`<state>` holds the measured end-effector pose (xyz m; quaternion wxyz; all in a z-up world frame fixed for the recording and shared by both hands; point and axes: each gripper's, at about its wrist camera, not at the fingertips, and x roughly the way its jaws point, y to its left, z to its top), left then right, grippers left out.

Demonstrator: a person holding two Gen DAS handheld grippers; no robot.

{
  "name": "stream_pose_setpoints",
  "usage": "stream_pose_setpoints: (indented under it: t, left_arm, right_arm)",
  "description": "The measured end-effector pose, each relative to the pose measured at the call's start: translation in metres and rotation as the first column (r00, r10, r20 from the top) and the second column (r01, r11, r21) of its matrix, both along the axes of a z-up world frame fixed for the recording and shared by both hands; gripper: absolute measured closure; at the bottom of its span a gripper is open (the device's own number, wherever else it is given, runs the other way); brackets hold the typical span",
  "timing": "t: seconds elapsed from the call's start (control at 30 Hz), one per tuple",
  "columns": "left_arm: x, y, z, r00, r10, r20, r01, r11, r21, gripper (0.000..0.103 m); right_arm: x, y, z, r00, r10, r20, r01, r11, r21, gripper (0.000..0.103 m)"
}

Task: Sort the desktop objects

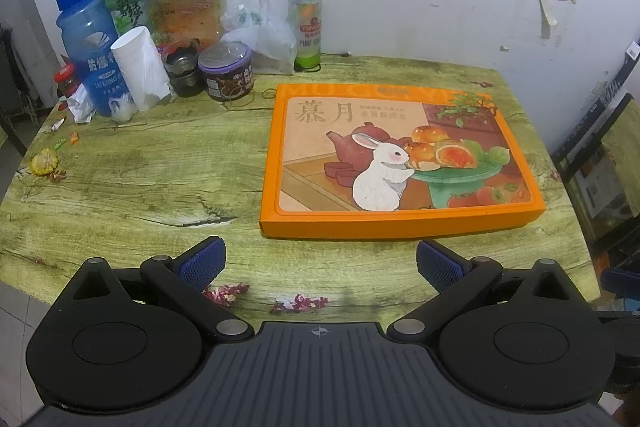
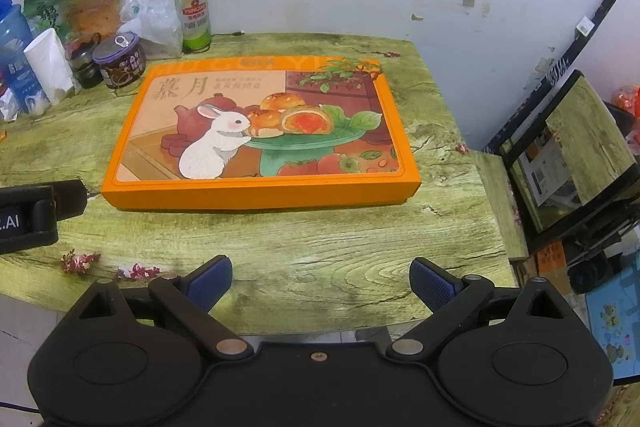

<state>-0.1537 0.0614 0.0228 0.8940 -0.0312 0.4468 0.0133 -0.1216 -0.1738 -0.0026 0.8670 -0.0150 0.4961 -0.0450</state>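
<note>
A flat orange gift box with a white rabbit picture lies closed on the green wood-grain table. At the back left stand a blue water bottle, a white paper roll, a purple-lidded jar, a dark cup, snack packets and a green can. My left gripper hovers open near the front edge, left of the box's front. My right gripper is open, empty, in front of the box.
A clear plastic bag slumps beside the can. A small red jar and candy wrappers sit at the far left. Dark framed panels lean right of the table. The left gripper's body shows at the right view's left edge.
</note>
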Motion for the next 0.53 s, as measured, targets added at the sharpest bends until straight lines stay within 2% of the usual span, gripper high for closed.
stream_pose_setpoints:
  t: [0.53]
  left_arm:
    - [0.0049,-0.001,-0.0014,1.0,0.005,-0.008,-0.005,1.0,-0.003,0.0]
  right_arm:
    - [0.0045,-0.0032,-0.0016,1.0,0.003,-0.001,-0.003,1.0,0.005,0.007]
